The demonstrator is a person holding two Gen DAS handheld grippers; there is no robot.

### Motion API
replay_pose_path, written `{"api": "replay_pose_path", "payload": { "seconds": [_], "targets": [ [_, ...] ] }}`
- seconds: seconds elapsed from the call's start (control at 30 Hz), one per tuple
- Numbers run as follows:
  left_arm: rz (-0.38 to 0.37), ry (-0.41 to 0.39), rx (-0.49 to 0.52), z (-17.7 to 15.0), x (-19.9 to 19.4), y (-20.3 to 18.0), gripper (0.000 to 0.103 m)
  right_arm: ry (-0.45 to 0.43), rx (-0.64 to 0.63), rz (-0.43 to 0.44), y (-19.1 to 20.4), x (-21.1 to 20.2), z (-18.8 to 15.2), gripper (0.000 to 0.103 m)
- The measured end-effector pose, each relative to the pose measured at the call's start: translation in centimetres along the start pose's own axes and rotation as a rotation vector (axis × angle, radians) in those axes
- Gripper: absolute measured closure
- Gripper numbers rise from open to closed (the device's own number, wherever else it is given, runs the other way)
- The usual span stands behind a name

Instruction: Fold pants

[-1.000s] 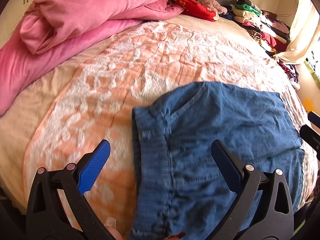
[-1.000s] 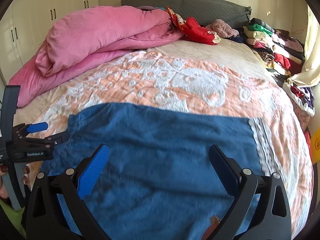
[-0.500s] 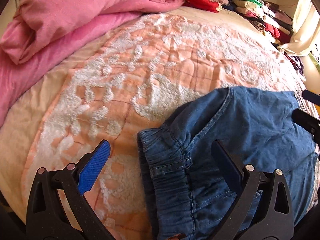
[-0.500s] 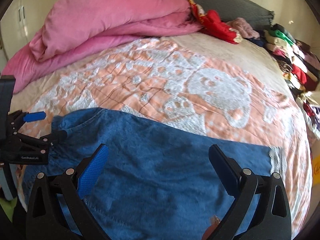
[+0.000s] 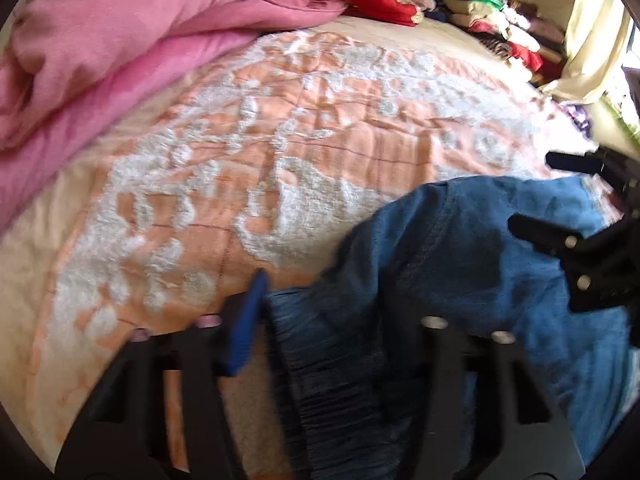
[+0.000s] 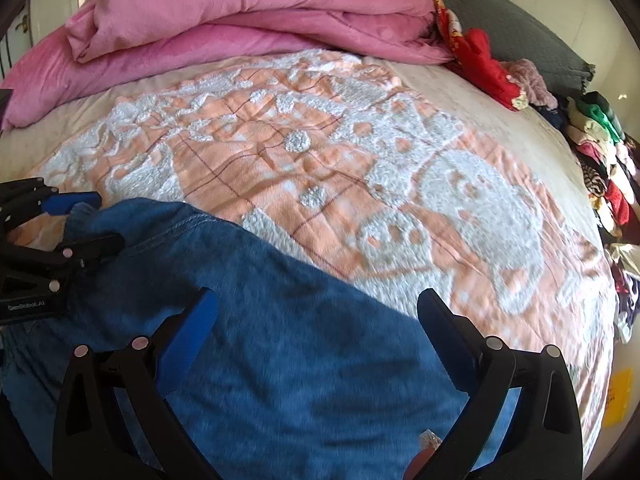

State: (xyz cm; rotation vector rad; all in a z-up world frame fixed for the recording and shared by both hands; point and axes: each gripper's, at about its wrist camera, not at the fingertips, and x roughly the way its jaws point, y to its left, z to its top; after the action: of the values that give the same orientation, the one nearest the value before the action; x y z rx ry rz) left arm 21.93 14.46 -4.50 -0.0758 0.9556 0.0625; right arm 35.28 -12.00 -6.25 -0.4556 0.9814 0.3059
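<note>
Motion blur is smearing the left gripper (image 5: 332, 304), leaving its grip on the pants (image 5: 460, 264) undeterminable. Beneath the pants, the bedspread (image 6: 320, 152) is lying hidden.

Blue denim pants (image 5: 460, 264) (image 6: 288, 344), soft and faded, spread across the near part of the bed, dark gathered elastic waistband bunched and raised at the left end, stitched seam curving along the far edge, cloth rumpled near the waist, flatter rightward
</note>
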Motion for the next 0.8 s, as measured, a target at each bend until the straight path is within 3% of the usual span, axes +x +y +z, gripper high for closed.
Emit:
{"api": "replay_pose_path", "payload": {
  "seconds": [0.13,0.27,0.47,0.5,0.63,0.8],
  "targets": [
    [-0.028,-0.052,0.003,-0.1,-1.2,0.1,0.073,0.035,-0.049,0.009,0.2,1.5,0.8,0.004],
    [-0.055,-0.115,0.008,-0.4,-3.3,0.3,0.074,0.026,-0.120,-0.005,1.1,1.9,1.1,0.004],
    [-0.086,-0.146,-0.005,-0.8,-4.8,0.6,0.074,-0.006,-0.194,0.007,2.4,1.9,1.0,0.006],
    [-0.085,-0.148,-0.007,-0.8,-4.8,0.6,0.074,-0.010,-0.195,0.013,2.5,1.9,1.0,0.013],
    [-0.077,-0.147,0.000,-1.1,-4.8,0.4,0.074,-0.018,-0.175,0.120,3.0,1.4,0.7,0.062],
    [-0.043,-0.169,0.019,-1.4,-5.4,0.5,0.074,-0.089,-0.111,0.147,3.0,-1.1,-0.3,0.080]
  ]
}}
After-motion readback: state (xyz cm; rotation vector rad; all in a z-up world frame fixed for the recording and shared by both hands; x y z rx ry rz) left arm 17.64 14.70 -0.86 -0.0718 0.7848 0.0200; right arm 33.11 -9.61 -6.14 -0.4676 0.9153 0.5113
